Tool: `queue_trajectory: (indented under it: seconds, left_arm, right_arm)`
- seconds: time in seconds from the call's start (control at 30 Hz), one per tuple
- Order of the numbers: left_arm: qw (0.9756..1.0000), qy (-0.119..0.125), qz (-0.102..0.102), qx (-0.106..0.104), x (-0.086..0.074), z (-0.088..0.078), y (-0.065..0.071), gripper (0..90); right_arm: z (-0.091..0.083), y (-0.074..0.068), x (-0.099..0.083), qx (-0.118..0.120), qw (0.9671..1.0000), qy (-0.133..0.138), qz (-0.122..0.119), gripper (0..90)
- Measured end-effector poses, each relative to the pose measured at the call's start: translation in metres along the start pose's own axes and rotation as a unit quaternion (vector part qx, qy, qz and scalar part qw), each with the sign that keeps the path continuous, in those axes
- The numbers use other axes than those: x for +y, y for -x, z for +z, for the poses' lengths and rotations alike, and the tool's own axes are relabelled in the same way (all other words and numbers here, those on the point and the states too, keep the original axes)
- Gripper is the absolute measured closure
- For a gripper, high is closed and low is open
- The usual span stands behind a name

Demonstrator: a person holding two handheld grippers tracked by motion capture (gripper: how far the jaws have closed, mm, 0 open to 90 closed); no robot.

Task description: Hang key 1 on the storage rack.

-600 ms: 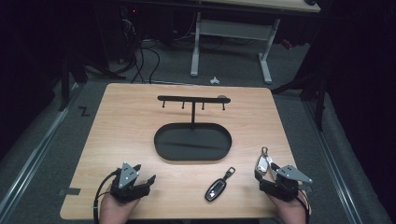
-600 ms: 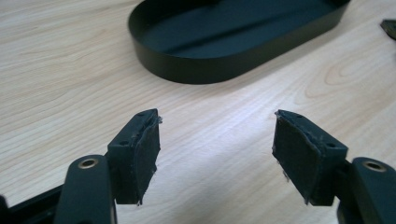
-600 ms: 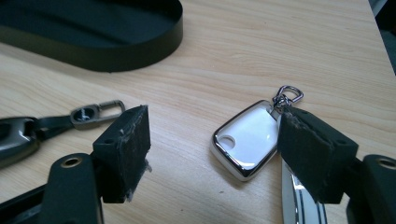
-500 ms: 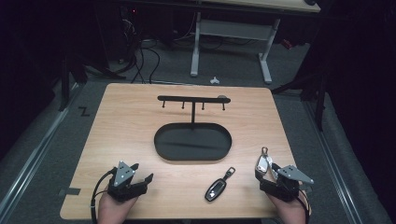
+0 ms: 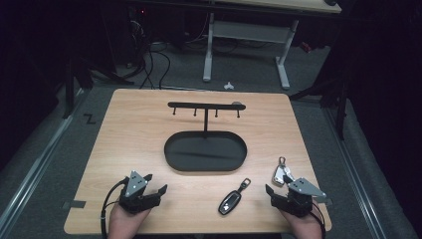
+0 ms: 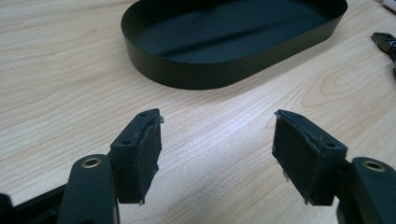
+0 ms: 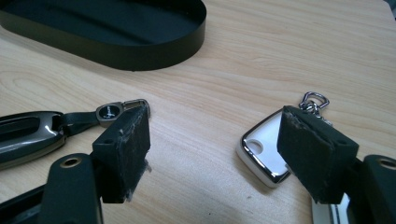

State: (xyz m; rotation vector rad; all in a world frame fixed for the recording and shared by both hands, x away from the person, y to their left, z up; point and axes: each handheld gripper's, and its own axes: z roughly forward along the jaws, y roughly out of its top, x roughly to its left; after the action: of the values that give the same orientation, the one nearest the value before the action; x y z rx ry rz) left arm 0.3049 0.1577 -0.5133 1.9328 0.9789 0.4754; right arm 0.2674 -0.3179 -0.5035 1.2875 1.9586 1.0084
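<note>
A black key fob (image 5: 230, 201) with a strap and ring lies near the table's front edge, between my two grippers. A silver-white key fob (image 5: 280, 174) with a clasp lies to its right. My left gripper (image 5: 155, 184) rests open at the front left, its jaws (image 6: 217, 126) wide over bare wood and pointing at the black oval tray (image 6: 187, 74). My right gripper (image 5: 278, 183) rests open at the front right. Along its jaws (image 7: 215, 126), the black fob (image 7: 28, 133) lies beside the left pad and the silver fob (image 7: 259, 154) partly behind the right pad.
The black oval tray (image 5: 171, 149) sits at the table's middle, with an upright post and a hook bar (image 5: 206, 105) rising from its back. The wooden table (image 5: 129, 129) stands on grey floor; a desk frame and cables lie behind.
</note>
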Motion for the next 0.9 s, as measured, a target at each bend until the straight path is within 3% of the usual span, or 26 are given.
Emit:
queue_trajectory:
  seconds: [0.33,0.53,0.73,0.9]
  left_arm:
    - [0.9999,0.01,0.002,0.01,0.0,-0.003,-0.002,33.0]
    - [0.9999,0.008,0.004,0.009,-0.001,-0.002,-0.003,32.3]
    - [0.9999,0.007,0.01,0.006,-0.002,-0.002,-0.002,32.2]
    - [0.9998,0.009,0.015,0.004,-0.002,-0.002,-0.001,31.8]
  right_arm:
    - [-0.003,0.003,-0.001,0.012,0.9999,-0.006,0.004,32.7]
    - [-0.004,0.003,-0.001,-0.007,0.9999,0.012,0.007,30.6]
    - [-0.002,0.005,0.0,0.001,0.9998,-0.013,0.013,27.1]
    - [-0.003,0.011,0.001,0.025,0.9973,-0.052,0.045,23.9]
